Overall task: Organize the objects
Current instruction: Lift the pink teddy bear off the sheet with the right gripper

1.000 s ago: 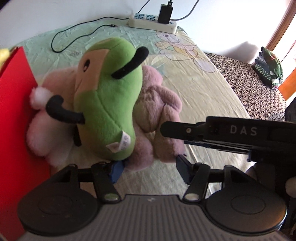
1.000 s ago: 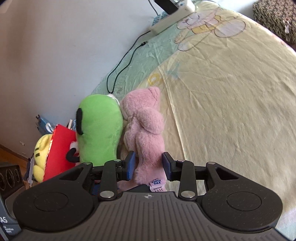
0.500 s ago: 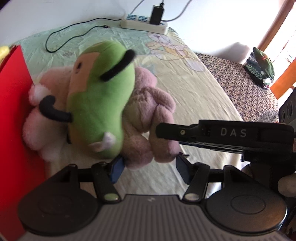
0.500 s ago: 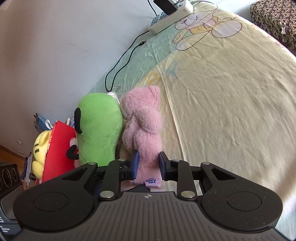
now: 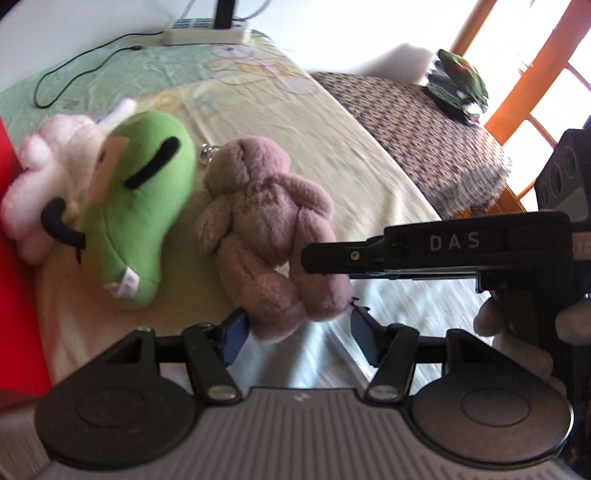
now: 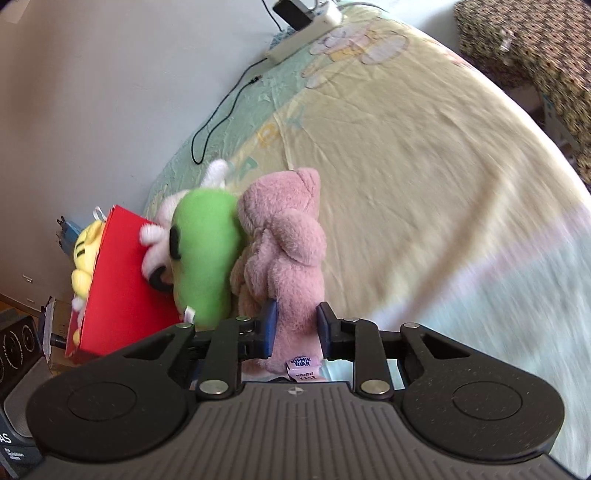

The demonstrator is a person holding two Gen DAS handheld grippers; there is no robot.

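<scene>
Bedding came first: the bed (image 6: 424, 155), under a pale yellow and green cartoon sheet, carried everything, with a power strip (image 5: 205, 34) and its black cable at the far edge by the wall. Against the bed's left side stood a red bag (image 6: 122, 280), a yellow plush (image 6: 85, 254) already tucked inside it. Next in size, the green plush (image 5: 136, 221) lay on the sheet, leaning on a pale pink plush (image 5: 48, 177) that rested against the bag. The mauve teddy bear (image 5: 269, 229) lay just beside the green one, with a key ring near its head.

The right gripper (image 6: 295, 326) had just been closing, and its fingers were clamped on the bear's lower body above the sewn label. The left gripper (image 5: 297, 328) had its fingers parted on either side of the bear's feet, its pads not clearly pressing.

Judging from this, the sorting was only partly done: one toy sat bagged, the bear was in hand, and the green and pale pink toys were left on the bed.
</scene>
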